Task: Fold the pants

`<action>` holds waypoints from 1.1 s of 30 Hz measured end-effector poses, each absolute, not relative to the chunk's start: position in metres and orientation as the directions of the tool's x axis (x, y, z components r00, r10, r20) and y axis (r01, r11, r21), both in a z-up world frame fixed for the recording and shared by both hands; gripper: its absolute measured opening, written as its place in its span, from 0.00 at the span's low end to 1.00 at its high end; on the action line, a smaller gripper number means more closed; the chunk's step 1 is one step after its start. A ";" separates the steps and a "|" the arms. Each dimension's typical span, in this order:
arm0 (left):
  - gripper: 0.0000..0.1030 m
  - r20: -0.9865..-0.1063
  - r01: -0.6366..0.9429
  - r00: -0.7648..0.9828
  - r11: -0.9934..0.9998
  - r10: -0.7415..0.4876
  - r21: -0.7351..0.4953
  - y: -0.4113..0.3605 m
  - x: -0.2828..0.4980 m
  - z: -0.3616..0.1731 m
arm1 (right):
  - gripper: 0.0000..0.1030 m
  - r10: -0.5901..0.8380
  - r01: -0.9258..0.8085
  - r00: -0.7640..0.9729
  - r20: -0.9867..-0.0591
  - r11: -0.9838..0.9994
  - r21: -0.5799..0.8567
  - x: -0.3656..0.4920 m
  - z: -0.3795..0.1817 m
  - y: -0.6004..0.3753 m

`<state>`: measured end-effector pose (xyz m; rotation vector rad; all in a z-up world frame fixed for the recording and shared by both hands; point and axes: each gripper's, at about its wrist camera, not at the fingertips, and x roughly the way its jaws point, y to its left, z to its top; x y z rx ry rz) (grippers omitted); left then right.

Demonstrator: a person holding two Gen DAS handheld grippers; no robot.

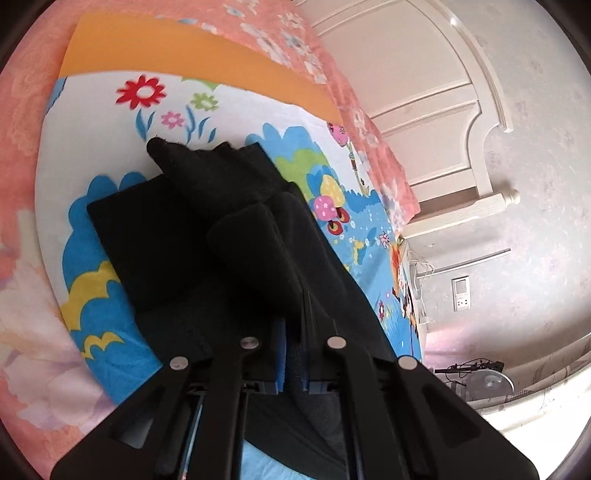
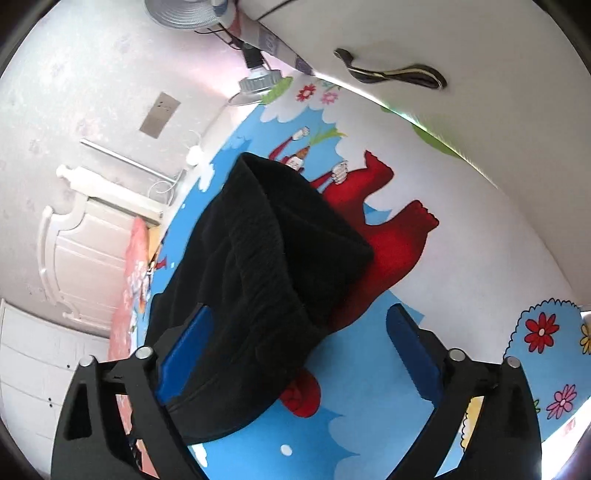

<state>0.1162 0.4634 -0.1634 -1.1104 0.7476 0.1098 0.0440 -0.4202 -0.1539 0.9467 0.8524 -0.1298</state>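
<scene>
The black pants lie partly folded on a cartoon-print sheet. My left gripper is shut on a raised fold of the pants, whose cloth runs between the blue pads and covers them. In the right wrist view the pants form a bunched black heap on the sheet. My right gripper is open, its blue pads wide apart. The cloth drapes over the left pad and is not clamped.
A pink flowered bedspread and an orange board lie beyond the sheet. A white headboard and a wall with a socket stand to the right. A fan and a white door handle show in the right wrist view.
</scene>
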 end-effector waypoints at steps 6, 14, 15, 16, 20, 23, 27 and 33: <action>0.06 -0.594 -0.450 0.752 0.435 -0.286 -0.780 0.464 0.116 -0.177 | 0.75 0.281 0.423 0.651 -0.705 0.637 0.645 0.056 -0.153 -0.404; 0.06 -0.606 -0.444 0.743 0.470 -0.282 -0.763 0.462 0.121 -0.173 | 0.45 0.229 0.418 0.645 -0.729 0.693 0.587 0.061 -0.140 -0.396; 0.06 -0.606 -0.441 0.744 0.473 -0.282 -0.762 0.461 0.122 -0.172 | 0.43 0.223 0.413 0.644 -0.732 0.704 0.578 0.062 -0.137 -0.395; 0.06 -0.605 -0.440 0.745 0.474 -0.282 -0.763 0.461 0.123 -0.171 | 0.42 0.218 0.409 0.644 -0.734 0.712 0.571 0.062 -0.136 -0.394; 0.06 -0.611 -0.447 0.738 0.470 -0.286 -0.761 0.463 0.126 -0.172 | 0.43 0.244 0.419 0.623 -0.744 0.698 0.580 0.077 -0.146 -0.395; 0.05 -0.616 -0.459 0.730 0.455 -0.295 -0.763 0.464 0.128 -0.176 | 0.31 0.248 0.413 0.626 -0.739 0.699 0.584 0.085 -0.149 -0.395; 0.04 -0.591 -0.433 0.752 0.457 -0.293 -0.777 0.472 0.134 -0.140 | 0.16 0.302 0.281 0.688 -0.659 0.727 0.627 0.106 -0.101 -0.398; 0.04 -0.537 -0.349 0.811 0.543 -0.233 -0.764 0.458 0.102 -0.098 | 0.16 0.220 0.246 0.750 -0.624 0.783 0.571 0.107 -0.065 -0.413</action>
